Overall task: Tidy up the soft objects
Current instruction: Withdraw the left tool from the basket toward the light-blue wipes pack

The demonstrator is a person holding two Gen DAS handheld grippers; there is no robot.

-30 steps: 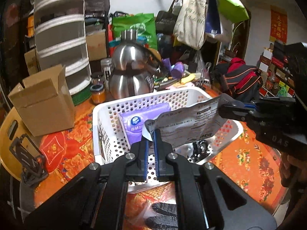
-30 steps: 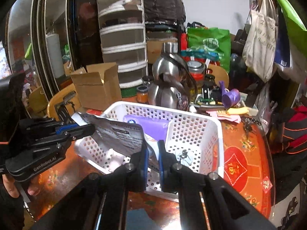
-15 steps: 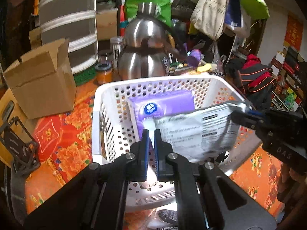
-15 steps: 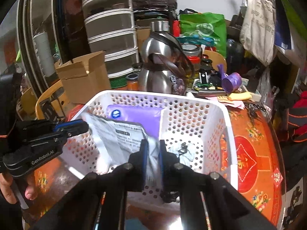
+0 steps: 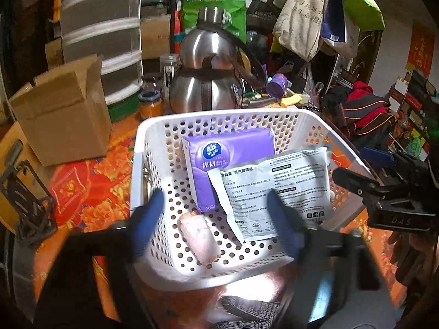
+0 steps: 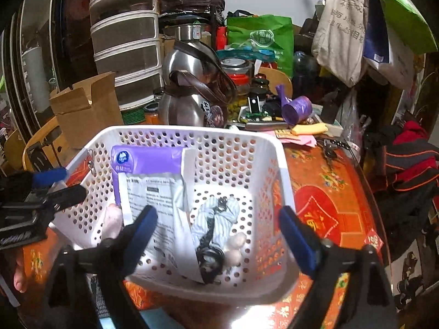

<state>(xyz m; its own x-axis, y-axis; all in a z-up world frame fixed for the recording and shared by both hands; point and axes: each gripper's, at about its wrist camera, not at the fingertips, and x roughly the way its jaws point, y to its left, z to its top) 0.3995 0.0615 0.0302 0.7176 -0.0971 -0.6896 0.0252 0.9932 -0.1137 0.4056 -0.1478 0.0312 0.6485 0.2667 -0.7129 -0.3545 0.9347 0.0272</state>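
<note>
A white perforated basket (image 5: 219, 115) (image 6: 178, 131) stands on the orange patterned table. Inside its left compartment a silver printed pouch (image 5: 274, 186) (image 6: 153, 200) lies loose, partly over a purple tissue pack (image 5: 227, 153) (image 6: 145, 161), with a small pink pack (image 5: 200, 238) beside it. My left gripper (image 5: 215, 222) (image 6: 59, 185) hovers over the basket's near side, its jaws opening and pressing on nothing. My right gripper (image 6: 219, 231) (image 5: 362, 168) is also opening, empty, above the right compartment, where a striped cloth with a black cord (image 6: 216, 219) lies.
Behind the basket stands a steel kettle (image 5: 205, 93) (image 6: 189, 93), with a cardboard box (image 5: 60, 109) and stacked drawers (image 6: 126, 41) to the left. A purple cup (image 6: 297, 109) and small clutter lie at the back right. Folded clothes (image 6: 411, 159) are piled at the right edge.
Both grippers held the pouch stretched between them above the basket, sank with it, then let go and spread wide. The pouch now lies in the basket on the purple pack.
</note>
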